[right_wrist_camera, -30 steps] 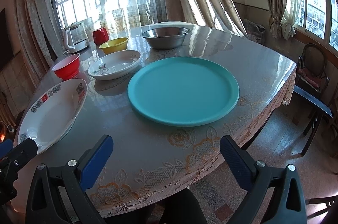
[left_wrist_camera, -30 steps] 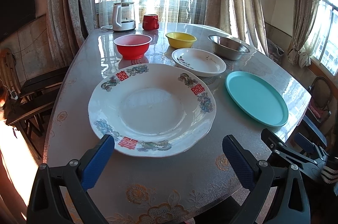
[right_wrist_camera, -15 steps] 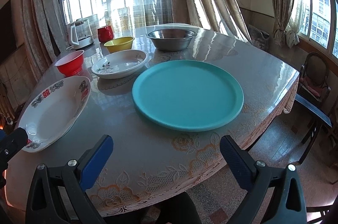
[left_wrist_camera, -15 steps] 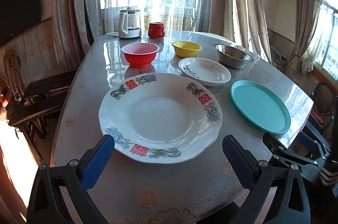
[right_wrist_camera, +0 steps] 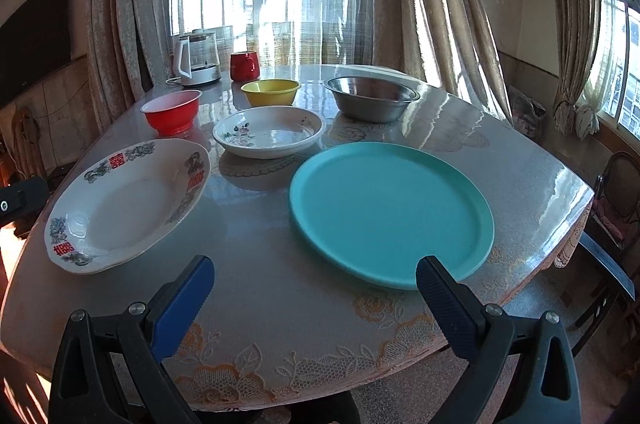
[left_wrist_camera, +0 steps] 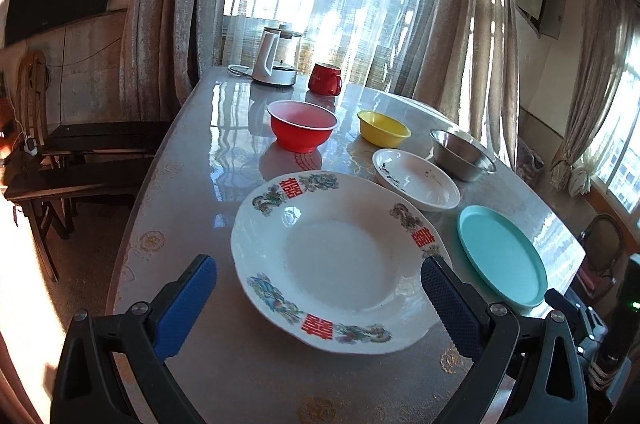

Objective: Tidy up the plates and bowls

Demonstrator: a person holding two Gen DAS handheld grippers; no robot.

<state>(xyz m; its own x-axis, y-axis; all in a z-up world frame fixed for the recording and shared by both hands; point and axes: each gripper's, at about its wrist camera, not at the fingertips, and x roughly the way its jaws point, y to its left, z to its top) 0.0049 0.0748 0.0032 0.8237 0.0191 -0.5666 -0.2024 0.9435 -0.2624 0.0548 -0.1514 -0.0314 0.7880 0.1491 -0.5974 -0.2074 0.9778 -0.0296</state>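
Note:
A large white plate with red characters [left_wrist_camera: 336, 260] [right_wrist_camera: 124, 204] lies on the table, just ahead of my open left gripper [left_wrist_camera: 320, 292]. A teal plate [right_wrist_camera: 390, 212] [left_wrist_camera: 502, 256] lies in front of my open right gripper [right_wrist_camera: 316, 284]. Behind them sit a small white floral dish [right_wrist_camera: 270, 132] [left_wrist_camera: 416, 180], a red bowl [left_wrist_camera: 302, 124] [right_wrist_camera: 172, 112], a yellow bowl [left_wrist_camera: 383, 128] [right_wrist_camera: 271, 92] and a steel bowl [right_wrist_camera: 370, 98] [left_wrist_camera: 462, 154]. Both grippers hold nothing and hover above the table's near edge.
A white kettle [left_wrist_camera: 276, 58] [right_wrist_camera: 196, 58] and a red mug [left_wrist_camera: 325, 79] [right_wrist_camera: 244, 65] stand at the table's far end by the curtained window. Dark chairs [left_wrist_camera: 80, 160] stand to the left, another chair [right_wrist_camera: 616, 208] to the right. The table [right_wrist_camera: 280, 284] has a lace-patterned glossy cover.
Both grippers have risen and drawn back a little, so the views look across the table from higher up. The dishes have not moved; both grippers stay open.

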